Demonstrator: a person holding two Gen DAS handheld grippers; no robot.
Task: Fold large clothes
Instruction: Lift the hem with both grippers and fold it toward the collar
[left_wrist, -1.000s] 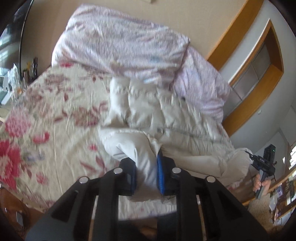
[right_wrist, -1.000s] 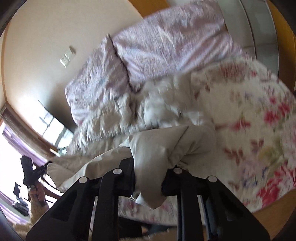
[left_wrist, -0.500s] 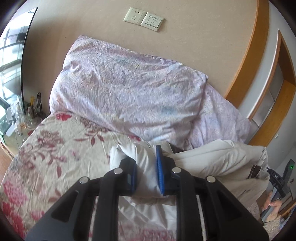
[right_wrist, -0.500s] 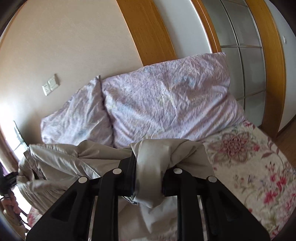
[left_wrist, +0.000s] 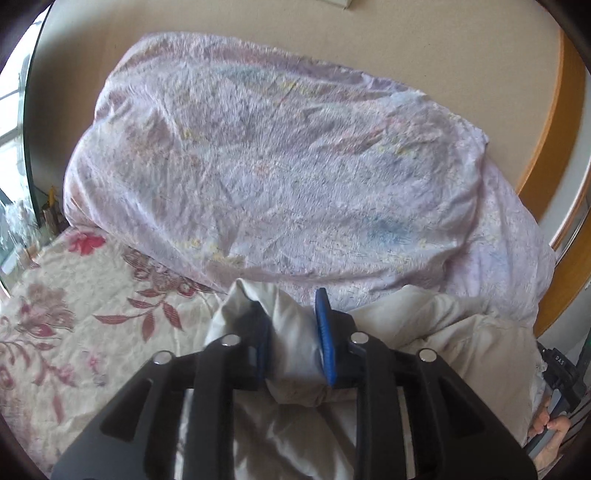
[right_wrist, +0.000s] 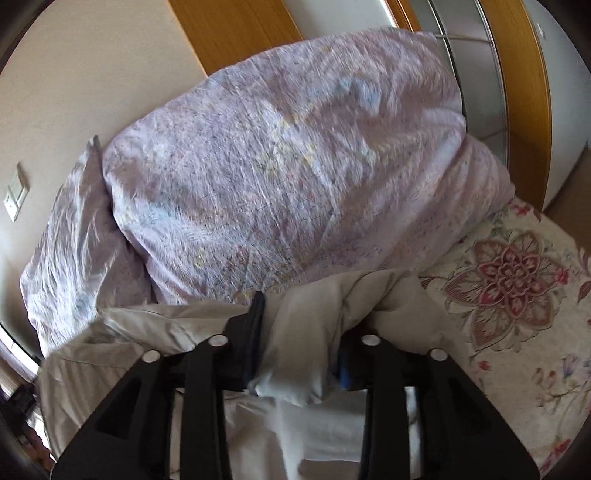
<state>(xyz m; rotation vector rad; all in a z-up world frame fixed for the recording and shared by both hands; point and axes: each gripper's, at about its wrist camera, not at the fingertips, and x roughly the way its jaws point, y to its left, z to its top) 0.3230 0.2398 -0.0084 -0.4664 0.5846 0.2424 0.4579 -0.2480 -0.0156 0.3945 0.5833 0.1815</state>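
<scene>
A cream padded jacket (left_wrist: 443, 332) lies on the floral bedspread (left_wrist: 74, 314), bunched against the pillows. My left gripper (left_wrist: 290, 301) has a fold of it between its blue pads; the jaws are opening, and the cloth still touches both pads. In the right wrist view the same jacket (right_wrist: 129, 332) spreads to the left. My right gripper (right_wrist: 303, 314) stands wider, its jaws opening. A loose fold lies between them and drapes over the right finger, hiding its pad. The right gripper's body (left_wrist: 561, 373) and a hand (left_wrist: 550, 435) show at the left view's lower right edge.
Two lilac pillows (left_wrist: 277, 166) (right_wrist: 66, 240) lean on the beige wall right behind the jacket. A wooden frame (right_wrist: 236, 29) with glass panels stands to the right. A wall switch (right_wrist: 14, 195) is at the left. Small items crowd a bedside surface (left_wrist: 14, 236).
Both grippers carried the jacket's edge forward across the bed to the pillows, folding it over. Both jaws have widened, the right more than the left.
</scene>
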